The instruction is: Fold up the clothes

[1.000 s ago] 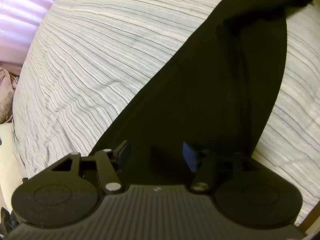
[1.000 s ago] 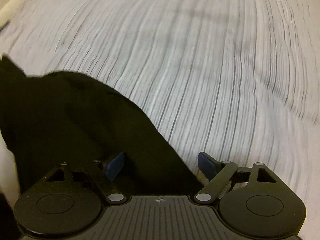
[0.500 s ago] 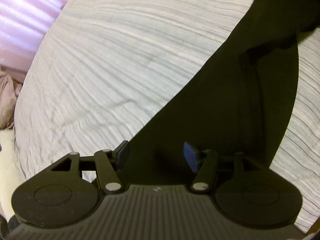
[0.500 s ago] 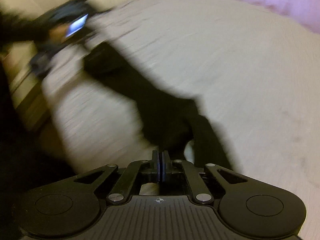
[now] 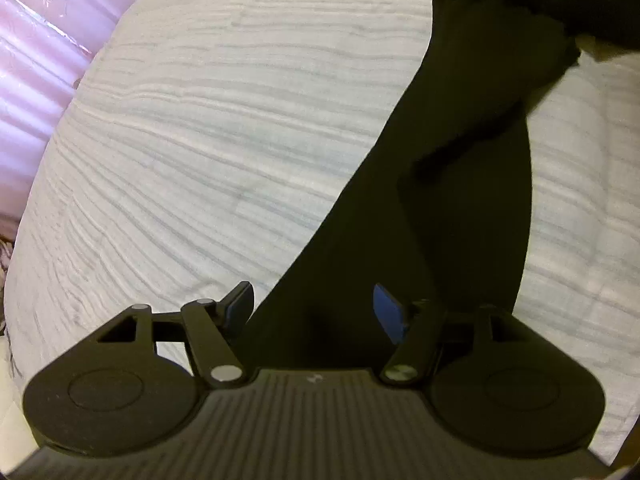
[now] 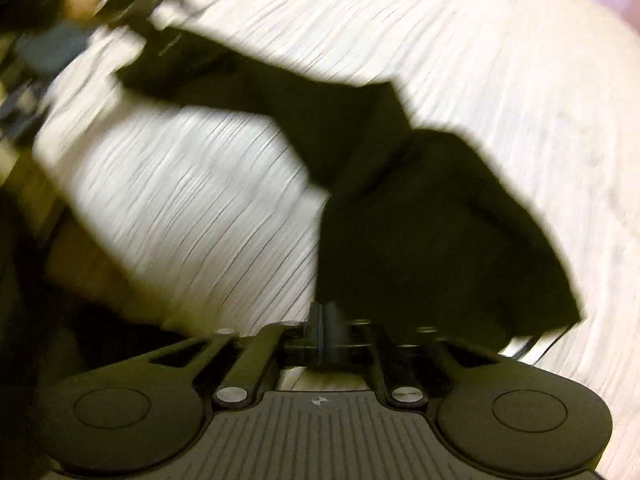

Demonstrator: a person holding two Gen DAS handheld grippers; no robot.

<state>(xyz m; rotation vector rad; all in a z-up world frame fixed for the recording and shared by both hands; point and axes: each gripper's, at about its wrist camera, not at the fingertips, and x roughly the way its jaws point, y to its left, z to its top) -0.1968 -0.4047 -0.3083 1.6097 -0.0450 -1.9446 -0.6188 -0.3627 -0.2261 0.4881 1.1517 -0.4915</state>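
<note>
The bed (image 5: 200, 140) fills both views. Its cover is pale with thin grey stripes and faint wrinkles, and nothing else lies on the stretch that shows.

The black garment (image 5: 460, 220) lies across the cover as one long dark band. In the left wrist view it runs from the near middle up to the far right, where its end is bunched and looks raised off the cover. In the right wrist view, which is smeared by motion, a broad fold of it sits near and to the right. A narrower strip reaches away to the far left.

A pink, ribbed, shiny surface (image 5: 36, 80) stands beyond the bed's far left edge; whether it is a curtain or a wall I cannot tell.

The left tool (image 5: 314, 308) points down at the near end of the garment. Its jaws are wide and opening. The cloth lies below the gap and the blue pads (image 5: 388, 314) do not press on it. The left pad hangs over bare cover, just beside the garment's edge.

The right tool (image 6: 322, 328) shows its pads close together through the blur. They are beginning to part, and the garment's near edge meets their tips. Whether any cloth is pinched cannot be told.

At the far left of that view a blurred hand (image 6: 78, 2) grips the other tool above the garment's far end.
</note>
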